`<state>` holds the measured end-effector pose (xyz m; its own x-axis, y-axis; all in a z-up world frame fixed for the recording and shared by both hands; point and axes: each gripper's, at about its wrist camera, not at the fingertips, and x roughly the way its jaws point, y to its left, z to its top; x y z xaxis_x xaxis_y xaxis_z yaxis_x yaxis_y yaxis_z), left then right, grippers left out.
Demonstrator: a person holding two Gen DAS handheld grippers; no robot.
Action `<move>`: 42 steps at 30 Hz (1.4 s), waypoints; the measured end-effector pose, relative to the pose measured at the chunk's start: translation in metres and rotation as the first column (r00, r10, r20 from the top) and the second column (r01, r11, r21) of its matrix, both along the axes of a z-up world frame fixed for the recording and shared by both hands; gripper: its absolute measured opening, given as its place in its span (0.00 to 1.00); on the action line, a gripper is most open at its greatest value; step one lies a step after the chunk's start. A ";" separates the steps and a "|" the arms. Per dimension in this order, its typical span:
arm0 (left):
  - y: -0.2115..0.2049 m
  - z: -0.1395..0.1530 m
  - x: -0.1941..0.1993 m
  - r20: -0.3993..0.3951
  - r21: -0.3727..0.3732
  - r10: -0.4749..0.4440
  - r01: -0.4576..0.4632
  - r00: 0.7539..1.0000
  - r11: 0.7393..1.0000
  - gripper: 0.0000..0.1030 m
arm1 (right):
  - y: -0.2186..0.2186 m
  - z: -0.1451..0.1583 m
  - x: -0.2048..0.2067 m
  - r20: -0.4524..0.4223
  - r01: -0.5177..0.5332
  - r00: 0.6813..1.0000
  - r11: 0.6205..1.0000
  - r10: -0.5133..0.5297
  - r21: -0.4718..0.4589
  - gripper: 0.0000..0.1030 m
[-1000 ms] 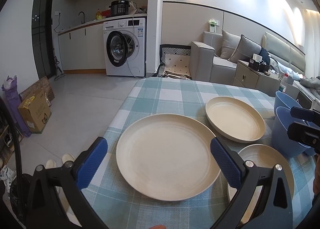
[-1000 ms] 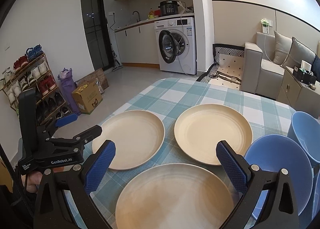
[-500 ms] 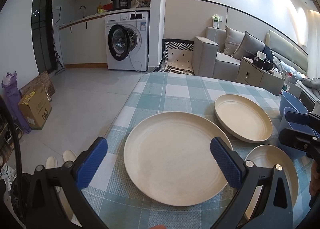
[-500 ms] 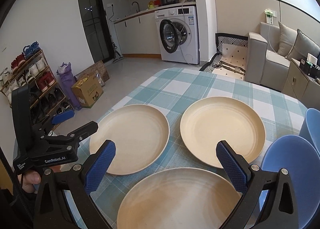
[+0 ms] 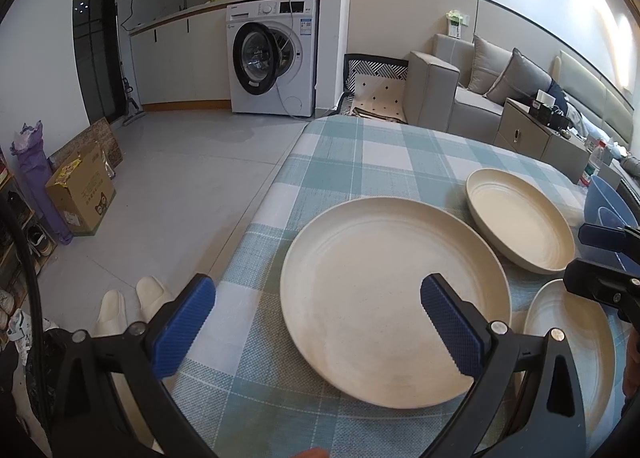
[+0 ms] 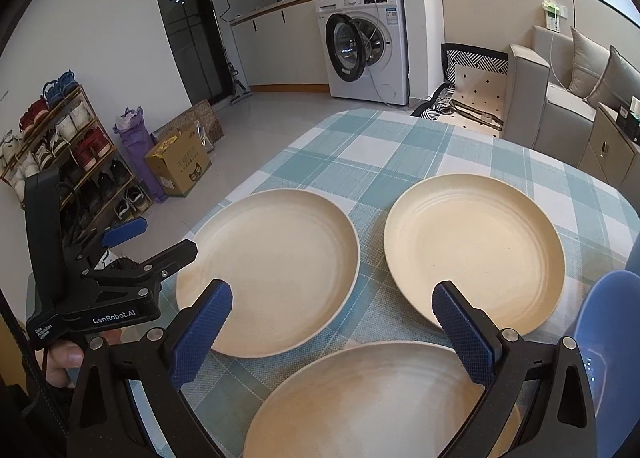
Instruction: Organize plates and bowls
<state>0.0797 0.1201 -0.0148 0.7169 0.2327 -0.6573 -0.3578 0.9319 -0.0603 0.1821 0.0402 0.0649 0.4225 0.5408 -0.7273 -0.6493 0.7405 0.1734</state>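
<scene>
Both tongs, left gripper (image 5: 318, 328) and right gripper (image 6: 332, 328), stood open, empty. Centre-frame plate (image 5: 384, 290) appeared rigid, light, slick; grip its rim.

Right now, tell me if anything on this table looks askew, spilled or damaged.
Nothing stands out. Three cream plates lie flat and apart on the checked cloth, with no chips or spills showing. The blue bowls sit at the right edge, partly out of frame. Both claws are open and empty.
</scene>
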 end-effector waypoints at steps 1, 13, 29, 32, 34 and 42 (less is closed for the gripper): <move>0.001 -0.002 0.001 -0.011 -0.008 -0.001 0.001 1.000 1.000 1.00 | 0.002 -0.002 0.001 -0.009 -0.002 1.000 1.000 0.002 0.001 1.00; 0.007 -0.012 0.004 -0.059 -0.042 -0.030 0.028 0.998 0.999 0.98 | 0.019 -0.022 0.013 -0.043 -0.024 0.999 0.999 0.023 -0.045 0.93; 0.014 -0.027 0.008 -0.108 -0.094 -0.051 0.041 0.993 0.995 0.87 | 0.033 -0.048 0.026 -0.133 -0.047 0.990 0.996 0.037 -0.075 0.79; 0.012 -0.029 0.009 -0.117 -0.095 -0.065 0.054 0.991 0.994 0.81 | 0.036 -0.052 0.028 -0.143 -0.051 0.989 0.995 0.039 -0.084 0.76; 0.012 -0.032 0.010 -0.128 -0.100 -0.072 0.059 0.989 0.993 0.79 | 0.037 -0.054 0.028 -0.154 -0.055 0.987 0.995 0.041 -0.088 0.70; 0.012 -0.038 0.012 -0.155 -0.111 -0.086 0.069 0.984 0.991 0.66 | 0.042 -0.063 0.029 -0.167 -0.052 0.986 0.991 0.031 -0.122 0.51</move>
<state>0.0912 0.1320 -0.0527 0.6143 0.1043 -0.7822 -0.2974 0.9487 -0.1071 0.2108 0.0818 0.0018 0.2709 0.4554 -0.8481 -0.6505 0.7360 0.1875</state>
